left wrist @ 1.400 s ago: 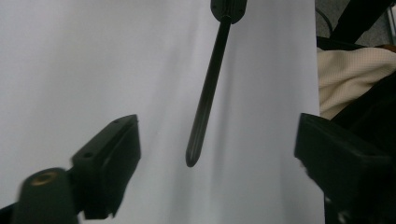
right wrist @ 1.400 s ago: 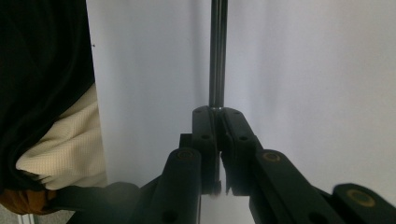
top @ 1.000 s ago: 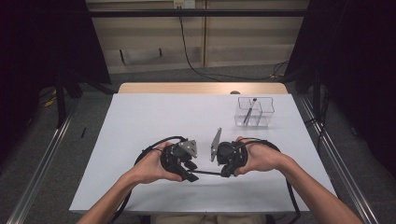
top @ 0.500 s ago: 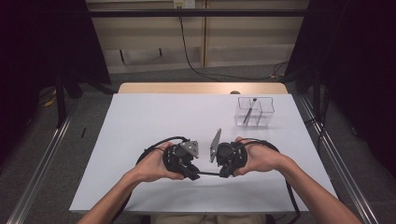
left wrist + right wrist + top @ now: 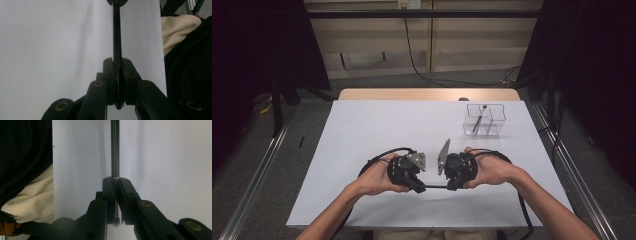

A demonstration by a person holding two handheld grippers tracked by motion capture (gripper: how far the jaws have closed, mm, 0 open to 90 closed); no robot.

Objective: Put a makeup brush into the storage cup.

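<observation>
A thin rod (image 5: 435, 187) spans the small gap between my two grippers at the front of the white table (image 5: 362, 130). In the left gripper view its black end (image 5: 116, 32) runs up from my left gripper (image 5: 117, 61), whose jaws have just been closing and now press on it. In the right gripper view the silvery end (image 5: 115, 150) is clamped in my right gripper (image 5: 114, 180). From above, the left gripper (image 5: 419, 187) and right gripper (image 5: 451, 187) face each other, each in a hand.
A clear plastic container (image 5: 484, 120) stands at the back right of the table with another thin stick (image 5: 479, 119) leaning inside. Cables loop around both hands. The person's torso is close beyond the table's near edge.
The left gripper's jaws have come together on the rod's black end. Both hands have stayed where they were.
</observation>
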